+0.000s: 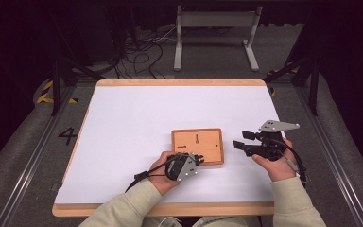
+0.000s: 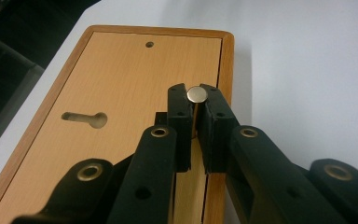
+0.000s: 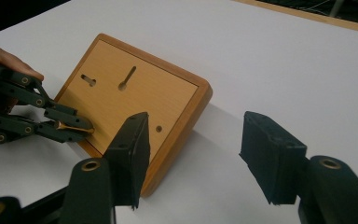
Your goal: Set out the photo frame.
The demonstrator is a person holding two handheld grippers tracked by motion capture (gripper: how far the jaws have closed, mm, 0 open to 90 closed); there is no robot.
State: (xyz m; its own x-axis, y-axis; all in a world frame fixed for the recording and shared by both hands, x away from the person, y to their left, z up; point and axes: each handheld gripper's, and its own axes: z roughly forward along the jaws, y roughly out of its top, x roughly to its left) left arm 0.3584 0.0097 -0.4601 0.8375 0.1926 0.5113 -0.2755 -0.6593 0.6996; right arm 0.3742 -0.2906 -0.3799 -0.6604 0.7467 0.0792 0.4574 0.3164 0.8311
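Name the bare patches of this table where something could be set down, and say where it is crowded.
Free: the white table left of and beyond the wooden board. Crowded: the near middle, where the left gripper meets the board and the right gripper hovers beside it.

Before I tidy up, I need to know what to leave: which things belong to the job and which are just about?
In the job:
- wooden board
- metal peg, clamped in the left tongs
- right tongs, open beside the board

Just about:
- white table
- metal frame and cables on the floor

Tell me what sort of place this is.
Probably a lab or recording workspace: a white table with wooden edging, loose cables on the grey floor behind it, and hazard tape beside a floor number.
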